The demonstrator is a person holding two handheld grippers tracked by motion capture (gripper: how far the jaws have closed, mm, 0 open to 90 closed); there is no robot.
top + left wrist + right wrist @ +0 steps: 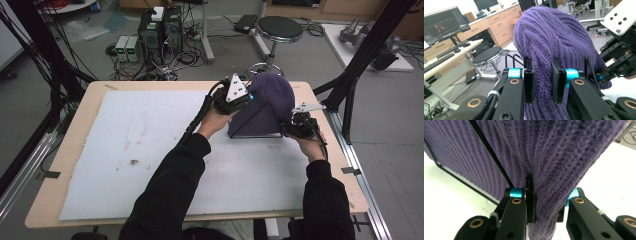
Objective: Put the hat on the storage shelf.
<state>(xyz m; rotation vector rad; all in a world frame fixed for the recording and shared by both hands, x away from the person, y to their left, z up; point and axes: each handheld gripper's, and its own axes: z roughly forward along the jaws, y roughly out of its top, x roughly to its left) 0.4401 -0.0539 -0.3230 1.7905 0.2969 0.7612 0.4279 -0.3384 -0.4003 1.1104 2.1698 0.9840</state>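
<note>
The purple knit hat (270,102) sits over a black wire stand (256,134), far right. The left gripper (543,80) and right gripper (546,200) each pinch its fabric.

One purple knit hat (267,102), one black wire stand (255,134), two grippers, one table (70,150), one stool (279,29).
</note>
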